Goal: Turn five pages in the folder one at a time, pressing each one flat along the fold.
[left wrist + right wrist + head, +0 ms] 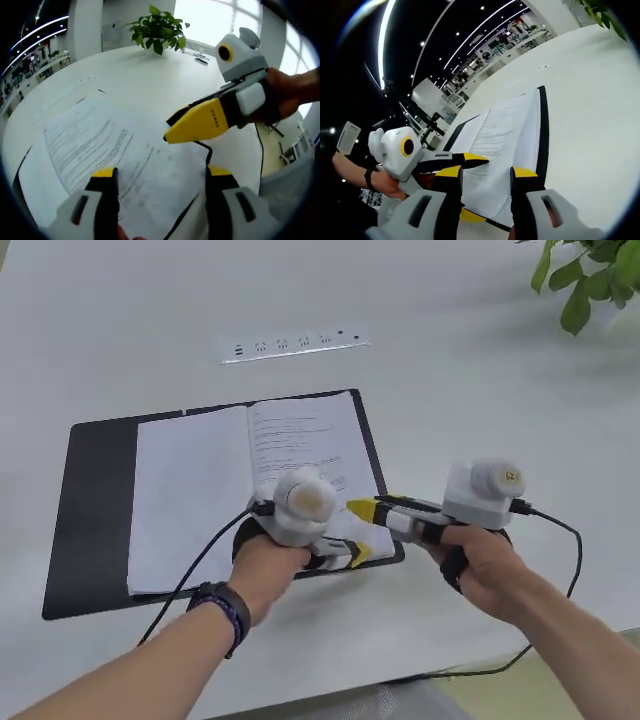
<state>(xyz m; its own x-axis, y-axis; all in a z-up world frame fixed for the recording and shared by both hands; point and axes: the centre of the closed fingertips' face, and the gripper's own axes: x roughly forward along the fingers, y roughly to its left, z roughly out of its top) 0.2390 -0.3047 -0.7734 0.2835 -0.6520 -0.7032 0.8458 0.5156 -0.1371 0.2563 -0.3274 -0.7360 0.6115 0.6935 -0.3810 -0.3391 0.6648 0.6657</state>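
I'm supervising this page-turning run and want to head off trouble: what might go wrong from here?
The right gripper points its tips close to the open left gripper over the printed page; they may collide or pinch several sheets at once. The left gripper's cable lies across the blank page, so a turned sheet might land on it and not press flat.

The head view looks down from above at the counter (480, 360), the open folder (90, 500), the left hand-held gripper (350, 552) and the right hand-held gripper (362, 510). The left gripper view sits low, very near the printed page (100, 145). It faces across the counter to a plant (157, 30). The right gripper view sits low by the folder's corner and faces across it to ceiling lights (445, 50). All three share the printed page.
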